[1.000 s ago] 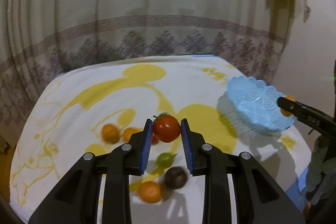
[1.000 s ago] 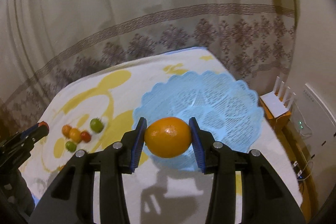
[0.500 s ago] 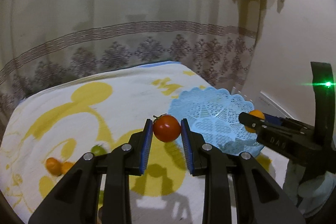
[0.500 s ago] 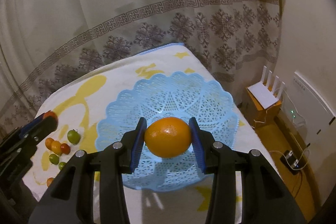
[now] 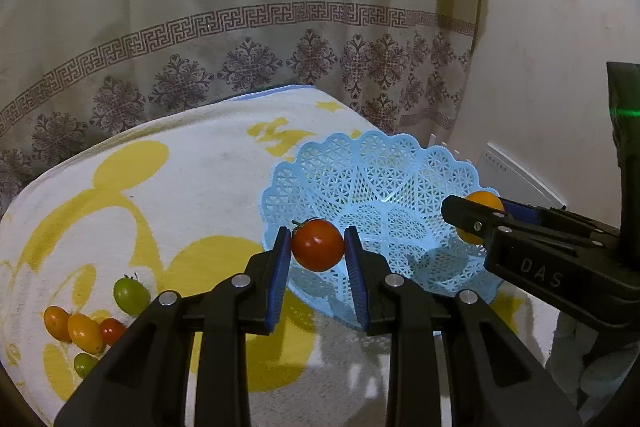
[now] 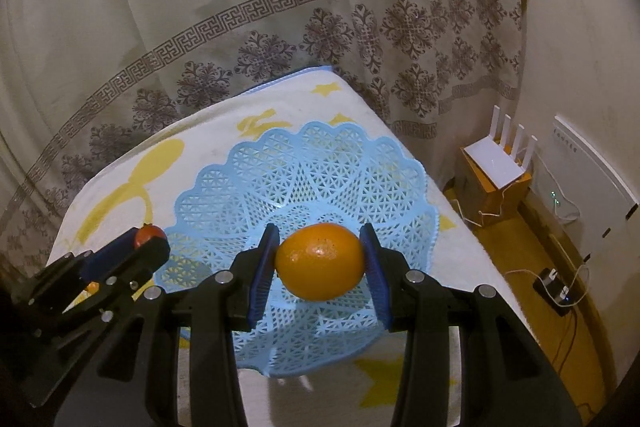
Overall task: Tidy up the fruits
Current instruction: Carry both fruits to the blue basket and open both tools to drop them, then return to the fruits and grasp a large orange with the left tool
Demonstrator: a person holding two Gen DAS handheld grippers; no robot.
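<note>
My left gripper [image 5: 318, 247] is shut on a red tomato [image 5: 317, 244] and holds it above the near left rim of the light blue lattice basket [image 5: 372, 187]. My right gripper [image 6: 320, 261] is shut on an orange [image 6: 320, 261] and holds it over the basket [image 6: 304, 179]. The right gripper with the orange [image 5: 480, 203] shows at the basket's right rim in the left wrist view. The left gripper with the tomato [image 6: 149, 233] shows at the basket's left edge in the right wrist view. The basket looks empty.
Several small tomatoes, green [image 5: 130, 295], orange [image 5: 84, 333] and red [image 5: 112, 330], lie on the white and yellow cloth [image 5: 180, 187] at the left. A patterned curtain [image 6: 320, 27] hangs behind the table. A router on a box [image 6: 500, 167] stands on the floor at the right.
My left gripper has carried the tomato from above the fruit pile rightward to the basket's rim. My right gripper has moved the orange closer over the basket.
</note>
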